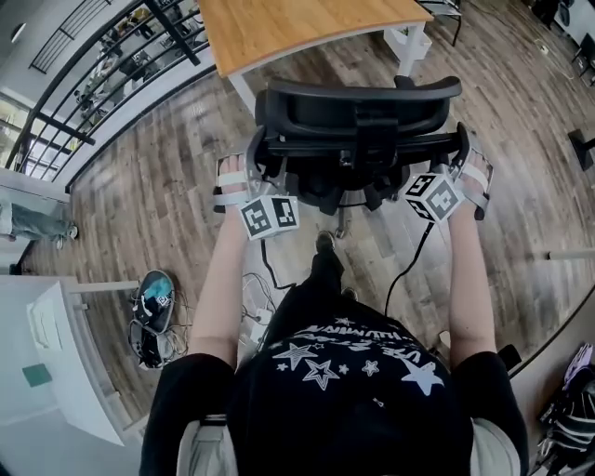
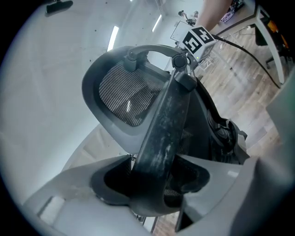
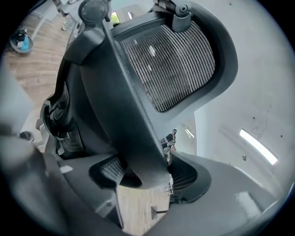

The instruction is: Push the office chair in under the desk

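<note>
The left claw [image 2: 156, 180] is clamped on a dark, scuffed bar [image 2: 168, 122] of the office chair [image 1: 358, 116] — the bar sits deep in the notch between the two grey jaws and fills it. The right claw [image 3: 146, 179] grips a matching bar [image 3: 122, 110] on the chair's other side in the same way, jaws closed against it. Beyond each bar rises the chair's mesh panel [image 2: 126, 99] in its rounded grey frame, seen from behind.

From the head view, the left claw [image 1: 249, 167] and right claw [image 1: 465, 158] hold the chair's back at its two sides, with both of the person's arms stretched forward. The chair stands on the wood floor [image 1: 167, 167], its back towards the person, just beside the near edge of the wooden tabletop [image 1: 297, 28] — the backrest hides the seat, so how far it reaches underneath cannot be told. A white leg [image 1: 409, 45] of the desk shows just past the chair. Cables [image 1: 409, 260] trail down across the floor.
</note>
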`<state>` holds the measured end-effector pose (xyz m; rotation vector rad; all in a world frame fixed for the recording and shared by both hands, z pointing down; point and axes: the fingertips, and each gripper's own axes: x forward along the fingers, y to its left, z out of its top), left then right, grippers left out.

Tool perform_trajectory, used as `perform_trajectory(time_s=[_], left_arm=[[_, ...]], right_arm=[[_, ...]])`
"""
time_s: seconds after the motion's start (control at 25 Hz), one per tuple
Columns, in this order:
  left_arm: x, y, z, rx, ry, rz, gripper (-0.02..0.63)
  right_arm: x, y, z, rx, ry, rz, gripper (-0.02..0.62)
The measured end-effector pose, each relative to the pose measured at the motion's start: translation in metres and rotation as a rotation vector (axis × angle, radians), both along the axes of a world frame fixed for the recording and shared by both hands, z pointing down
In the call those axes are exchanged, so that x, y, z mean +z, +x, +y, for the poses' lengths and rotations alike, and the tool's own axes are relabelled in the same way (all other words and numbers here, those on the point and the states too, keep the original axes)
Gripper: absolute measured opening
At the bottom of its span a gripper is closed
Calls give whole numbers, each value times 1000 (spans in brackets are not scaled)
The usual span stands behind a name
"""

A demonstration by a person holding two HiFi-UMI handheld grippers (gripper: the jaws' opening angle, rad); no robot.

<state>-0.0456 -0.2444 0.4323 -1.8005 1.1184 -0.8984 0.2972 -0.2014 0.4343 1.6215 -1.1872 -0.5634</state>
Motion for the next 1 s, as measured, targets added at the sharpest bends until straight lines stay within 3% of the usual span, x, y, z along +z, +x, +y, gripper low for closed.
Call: perform_trajectory(time_s=[0.48,1.0], left_arm=[[-8,32,-108,34,22,-19,277],[-10,47,-210,71,6,9,276]], right_arm=[[-9,33,-124,0,-24,-7,285],[-8,47,-225,30,-66,-22,284]])
